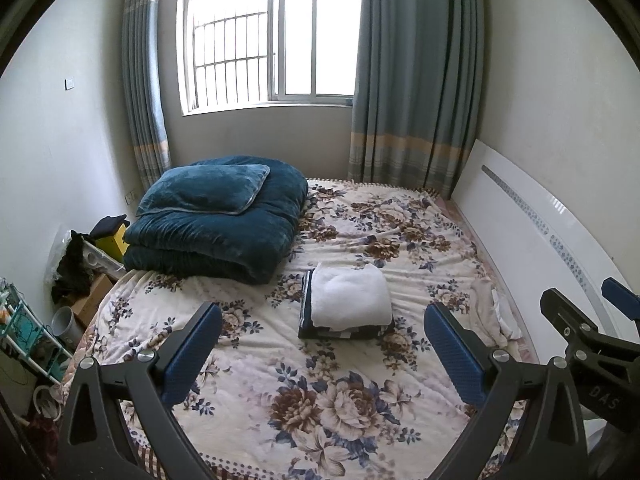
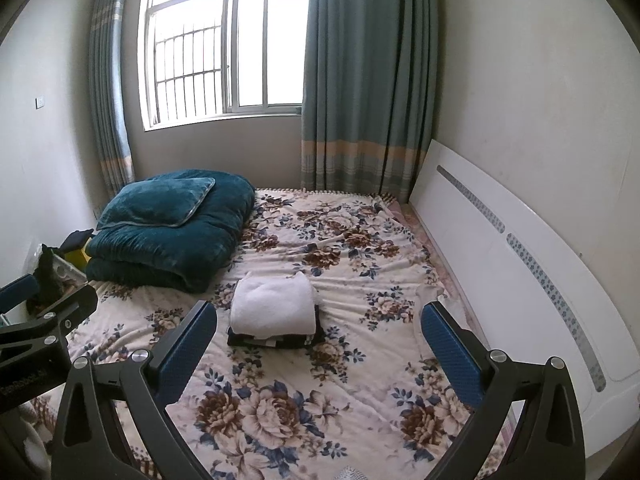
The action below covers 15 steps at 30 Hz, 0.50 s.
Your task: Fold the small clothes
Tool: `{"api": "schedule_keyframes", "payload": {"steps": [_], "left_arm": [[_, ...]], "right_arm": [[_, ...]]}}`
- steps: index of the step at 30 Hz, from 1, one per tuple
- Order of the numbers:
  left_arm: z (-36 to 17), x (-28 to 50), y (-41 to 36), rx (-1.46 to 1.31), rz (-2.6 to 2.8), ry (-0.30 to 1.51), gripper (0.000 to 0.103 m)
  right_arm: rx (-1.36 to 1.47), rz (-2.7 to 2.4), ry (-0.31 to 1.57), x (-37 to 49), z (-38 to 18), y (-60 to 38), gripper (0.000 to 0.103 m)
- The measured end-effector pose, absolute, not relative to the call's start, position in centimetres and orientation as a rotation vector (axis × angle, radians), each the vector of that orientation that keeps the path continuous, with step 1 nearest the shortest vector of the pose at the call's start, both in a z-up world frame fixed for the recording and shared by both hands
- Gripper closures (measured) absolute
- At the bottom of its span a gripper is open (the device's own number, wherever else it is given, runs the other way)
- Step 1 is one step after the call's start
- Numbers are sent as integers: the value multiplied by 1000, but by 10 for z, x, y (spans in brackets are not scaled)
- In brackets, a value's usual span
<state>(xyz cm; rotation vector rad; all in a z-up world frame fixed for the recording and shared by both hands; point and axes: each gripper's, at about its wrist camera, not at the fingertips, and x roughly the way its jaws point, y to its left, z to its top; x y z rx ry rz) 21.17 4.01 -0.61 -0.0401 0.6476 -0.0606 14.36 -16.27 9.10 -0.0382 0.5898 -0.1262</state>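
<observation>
Folding looks finished for the two pieces on show, or else paused between garments: a white fleecy piece (image 1: 350, 296) lies folded square on top of a dark folded piece (image 1: 340, 330), the pair making a neat stack on the floral bedspread (image 1: 320, 408), about mid-bed. Both grippers hang back above the near end of the bed with nothing in them. The left gripper (image 1: 324, 354) has its blue-padded fingers (image 1: 452, 356) spread wide, and the stack sits ahead of them, seen through the gap and well apart from either pad. The right gripper (image 2: 320, 354) is likewise spread wide and empty; from its view the stack lies ahead and toward its left finger, no contact anywhere. Each gripper also shows at the edge of the other's view, so they are side by side. A pale crumpled cloth (image 1: 494, 312) lies at the right edge of the bed by the white headboard (image 1: 540, 248); I judge it may be the next garment, though it is too rumpled to tell what it is. If so, the next move calls for the right gripper to reach right and forward, pinch the cloth by an edge, and drag it onto open bedspread for flattening, keeping clear of the stack. A teal quilt (image 1: 216, 232) with a pillow on top fills the far left corner, out of the way.
</observation>
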Motion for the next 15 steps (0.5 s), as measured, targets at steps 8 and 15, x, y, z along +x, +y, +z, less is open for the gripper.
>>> {"api": "schedule_keyframes", "payload": {"steps": [8, 15], "left_arm": [[-6, 210, 41, -40, -60, 647, 0], [-5, 206, 40, -34, -55, 646, 0]], "right_arm": [[-35, -130, 589, 140, 90, -162, 0], [-35, -132, 589, 138, 90, -162, 0]]}}
